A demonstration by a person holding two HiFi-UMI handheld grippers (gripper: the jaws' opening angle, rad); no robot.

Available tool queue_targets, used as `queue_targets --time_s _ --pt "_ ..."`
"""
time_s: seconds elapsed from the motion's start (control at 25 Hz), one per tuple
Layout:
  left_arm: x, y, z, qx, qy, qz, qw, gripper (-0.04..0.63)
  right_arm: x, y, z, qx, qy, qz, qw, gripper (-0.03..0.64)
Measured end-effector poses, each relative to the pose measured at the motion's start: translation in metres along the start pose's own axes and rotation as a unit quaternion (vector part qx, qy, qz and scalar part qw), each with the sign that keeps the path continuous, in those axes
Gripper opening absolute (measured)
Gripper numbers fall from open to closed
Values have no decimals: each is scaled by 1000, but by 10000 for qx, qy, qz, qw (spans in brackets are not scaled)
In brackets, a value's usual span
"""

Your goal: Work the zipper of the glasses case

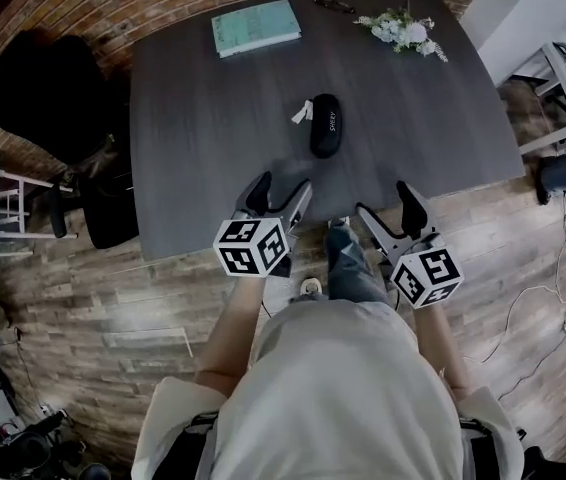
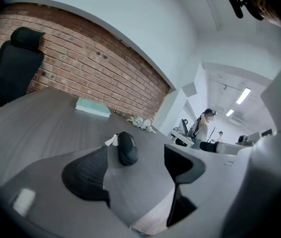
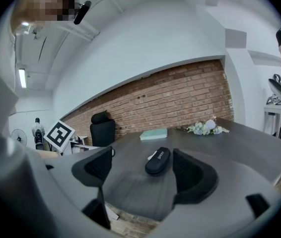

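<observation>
Now both grippers hover at the near table edge (image 1: 163, 168), left gripper (image 1: 278, 196) and right gripper (image 1: 383, 208) each wide apart and empty. Well ahead, the black glasses case (image 1: 325, 125) lies untouched, a white tag (image 1: 301, 113) beside it.

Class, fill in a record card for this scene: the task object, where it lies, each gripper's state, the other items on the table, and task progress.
Task object: black glasses case, white tag at one end
Position: lying flat near the middle of the dark table, nothing touching it
Left gripper: open, empty, by the table's near edge
Right gripper: open, empty, by the near edge
Other items: teal book and flower sprig at the far side
Progress: zipper work not yet begun
</observation>
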State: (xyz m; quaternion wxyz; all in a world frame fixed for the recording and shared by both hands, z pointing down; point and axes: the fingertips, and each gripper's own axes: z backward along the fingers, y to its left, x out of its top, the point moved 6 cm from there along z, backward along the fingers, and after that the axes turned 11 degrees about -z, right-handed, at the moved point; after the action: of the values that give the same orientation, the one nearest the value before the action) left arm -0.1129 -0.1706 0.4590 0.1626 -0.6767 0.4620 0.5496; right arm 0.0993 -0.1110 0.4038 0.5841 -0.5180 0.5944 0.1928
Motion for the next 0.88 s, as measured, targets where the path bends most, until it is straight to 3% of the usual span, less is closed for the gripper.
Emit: queue_targets --time_s 0.4,0.88 --pt "2 23 -94 -22 442 672 9968 343 41 -74 -74 316 230 79 9992 370" --pt "-10 36 -173 26 987 999 9901 344 66 -127 -142 727 553 62 9958 370"
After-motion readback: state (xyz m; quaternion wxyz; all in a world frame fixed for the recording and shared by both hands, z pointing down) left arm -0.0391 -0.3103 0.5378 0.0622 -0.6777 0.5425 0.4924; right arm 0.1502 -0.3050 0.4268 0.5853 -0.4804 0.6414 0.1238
